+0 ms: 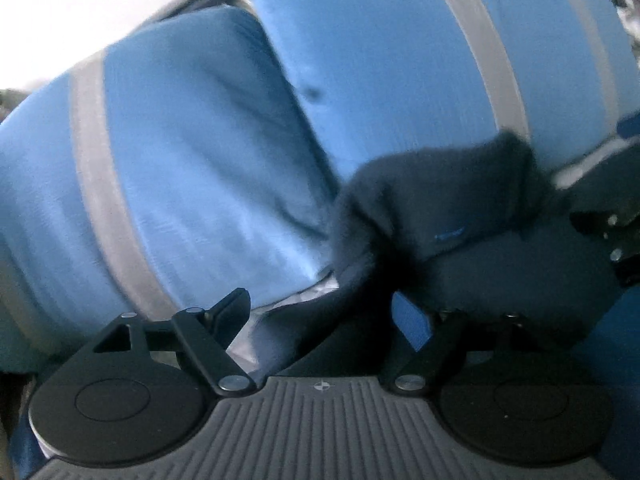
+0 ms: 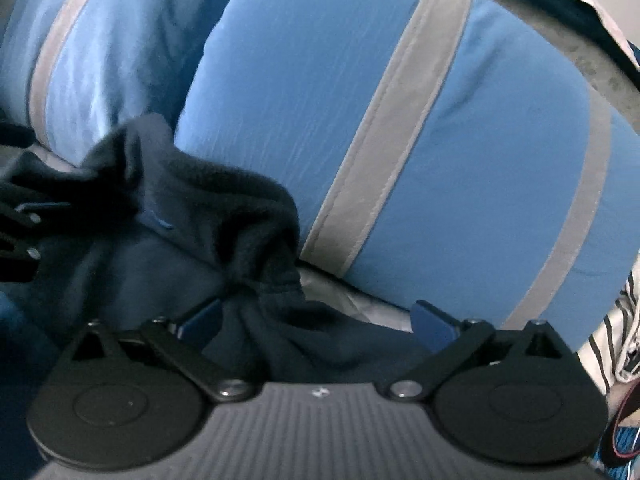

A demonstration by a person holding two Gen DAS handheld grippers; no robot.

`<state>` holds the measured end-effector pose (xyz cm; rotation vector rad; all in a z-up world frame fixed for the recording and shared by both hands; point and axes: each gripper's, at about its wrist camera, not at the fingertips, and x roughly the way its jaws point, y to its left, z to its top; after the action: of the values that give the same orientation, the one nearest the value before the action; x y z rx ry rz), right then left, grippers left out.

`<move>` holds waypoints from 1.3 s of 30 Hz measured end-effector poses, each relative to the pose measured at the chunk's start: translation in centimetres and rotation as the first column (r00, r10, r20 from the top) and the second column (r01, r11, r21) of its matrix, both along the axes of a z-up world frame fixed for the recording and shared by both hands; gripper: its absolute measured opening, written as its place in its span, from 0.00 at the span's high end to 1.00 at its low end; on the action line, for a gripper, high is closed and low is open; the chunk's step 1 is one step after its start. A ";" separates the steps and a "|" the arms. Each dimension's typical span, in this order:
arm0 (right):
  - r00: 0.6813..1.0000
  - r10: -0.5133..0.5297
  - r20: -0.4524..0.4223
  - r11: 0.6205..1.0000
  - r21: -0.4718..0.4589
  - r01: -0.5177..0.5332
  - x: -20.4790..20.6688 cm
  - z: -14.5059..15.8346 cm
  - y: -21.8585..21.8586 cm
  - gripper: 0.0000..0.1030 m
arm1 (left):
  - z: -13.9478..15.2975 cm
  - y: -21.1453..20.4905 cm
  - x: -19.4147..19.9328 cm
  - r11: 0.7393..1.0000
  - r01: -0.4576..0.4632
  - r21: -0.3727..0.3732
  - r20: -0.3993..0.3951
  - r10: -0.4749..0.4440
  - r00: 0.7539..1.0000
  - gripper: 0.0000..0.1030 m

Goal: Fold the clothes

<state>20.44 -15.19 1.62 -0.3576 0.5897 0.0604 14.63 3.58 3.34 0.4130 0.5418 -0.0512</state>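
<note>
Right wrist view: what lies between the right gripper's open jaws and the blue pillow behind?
A bunched dark navy garment fills that stretch, draping down between the right gripper jaws without being pinched, and leaning against the blue pillow.

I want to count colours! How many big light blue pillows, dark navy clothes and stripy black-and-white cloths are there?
Light blue pillows: 2, left pillow and right pillow
Dark navy garment: 1
Striped cloth: 1
Total: 4

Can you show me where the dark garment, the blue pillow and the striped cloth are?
dark garment (image 2: 224,200): right wrist view, bunched fleece top.
blue pillow (image 2: 304,120): right wrist view, blue panel.
striped cloth (image 2: 612,340): right wrist view, edge at right.
</note>
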 end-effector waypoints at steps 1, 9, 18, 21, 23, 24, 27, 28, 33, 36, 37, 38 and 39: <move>1.000 0.002 -0.002 1.000 0.014 -0.002 -0.4 0.4 -0.3 0.00 | 0.7 0.4 -0.5 1.000 -0.003 -0.018 0.008 0.003 1.000 0.24; 0.993 -0.111 -0.028 0.985 0.133 0.113 -2.3 3.4 -6.0 0.00 | 3.8 5.8 -2.6 0.989 -0.104 -0.104 0.021 0.107 0.994 0.24; 0.935 -0.338 -0.108 0.914 0.199 0.353 -3.2 3.1 -15.4 0.00 | 3.4 12.4 -4.6 0.960 -0.236 -0.151 -0.001 0.239 0.971 0.24; 0.909 -0.394 -0.134 0.882 0.224 0.415 -3.1 2.6 -17.7 0.00 | 2.6 13.5 -4.0 0.946 -0.284 -0.155 -0.035 0.282 0.959 0.24; 0.896 -0.419 -0.144 0.868 0.227 0.443 -2.8 2.2 -18.8 0.00 | 2.0 13.5 -3.4 0.946 -0.291 -0.142 -0.042 0.288 0.957 0.24; 0.892 -0.427 -0.149 0.863 0.229 0.451 -2.8 1.9 -19.3 0.00 | 1.7 13.3 -3.3 0.951 -0.282 -0.125 -0.042 0.279 0.959 0.24; 0.880 -0.445 -0.168 0.847 0.242 0.474 -2.4 1.1 -20.8 0.00 | 1.1 12.6 -2.9 0.964 -0.259 -0.063 -0.040 0.257 0.966 0.24; 0.876 -0.449 -0.177 0.841 0.249 0.481 -2.2 0.9 -21.3 0.00 | 0.8 12.4 -2.9 0.966 -0.253 -0.054 -0.044 0.251 0.967 0.24; 0.867 -0.452 -0.208 0.827 0.267 0.495 -1.3 -0.5 -23.1 0.00 | -0.7 12.0 -2.2 0.971 -0.236 0.032 -0.053 0.238 0.970 0.24; 0.881 -0.426 -0.207 0.845 0.256 0.469 -1.0 -1.2 -23.5 0.02 | -1.2 12.5 -1.9 0.968 -0.250 0.034 -0.073 0.252 0.965 0.24; 0.885 -0.417 -0.205 0.853 0.248 0.460 -1.0 -1.5 -23.6 0.02 | -1.4 12.7 -1.9 0.966 -0.256 0.036 -0.077 0.258 0.963 0.24; 0.888 -0.409 -0.208 0.858 0.243 0.452 -0.9 -1.8 -23.7 0.04 | -1.5 12.8 -1.8 0.965 -0.261 0.040 -0.079 0.263 0.962 0.24; 0.889 -0.401 -0.219 0.860 0.243 0.448 -0.7 -2.0 -23.8 0.09 | -1.6 12.9 -1.8 0.964 -0.264 0.043 -0.080 0.267 0.960 0.24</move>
<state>19.70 -39.00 -0.43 0.0703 0.7995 -0.2542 12.85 16.50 1.77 0.3670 0.6795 0.1994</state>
